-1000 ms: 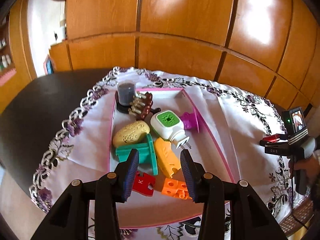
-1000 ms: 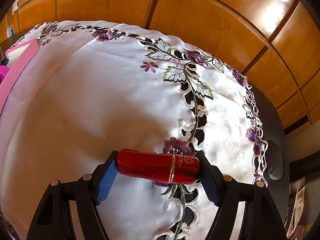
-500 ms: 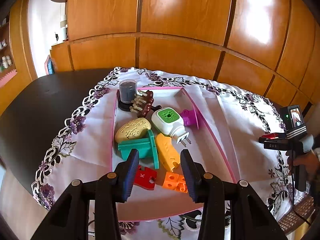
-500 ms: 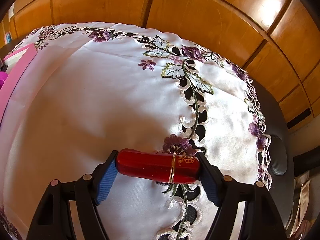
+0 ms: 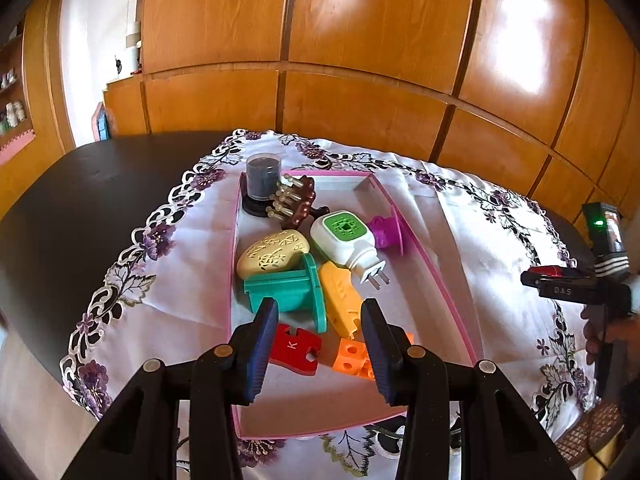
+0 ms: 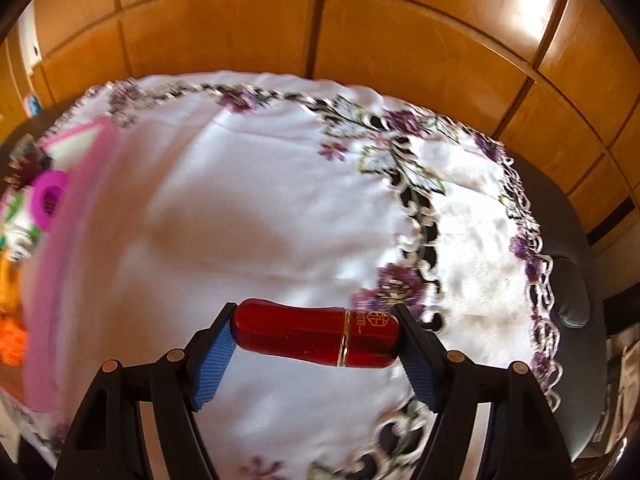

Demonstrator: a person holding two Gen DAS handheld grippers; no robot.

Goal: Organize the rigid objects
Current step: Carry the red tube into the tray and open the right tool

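- Lower centre of the left wrist view: left gripper (image 5: 318, 342) hovers spread and empty above the pink tray (image 5: 440, 292), likely waiting.
- Lower centre of the right wrist view: right gripper (image 6: 316, 338) pinches the red lipstick tube (image 6: 316, 334) endwise, above the tablecloth (image 6: 240, 220), probably tray-bound.

The left gripper (image 5: 319, 342) is pointing downward at a slant, its blue-padded jaws standing partly apart with nothing pressed between them. The right gripper (image 6: 316, 334) is tilting down more steeply, its jaws clamping the two ends of a red tube (image 6: 316, 332) held crosswise. In the left wrist view, a hand (image 5: 600, 336) is gripping the right gripper's handle at the far right.
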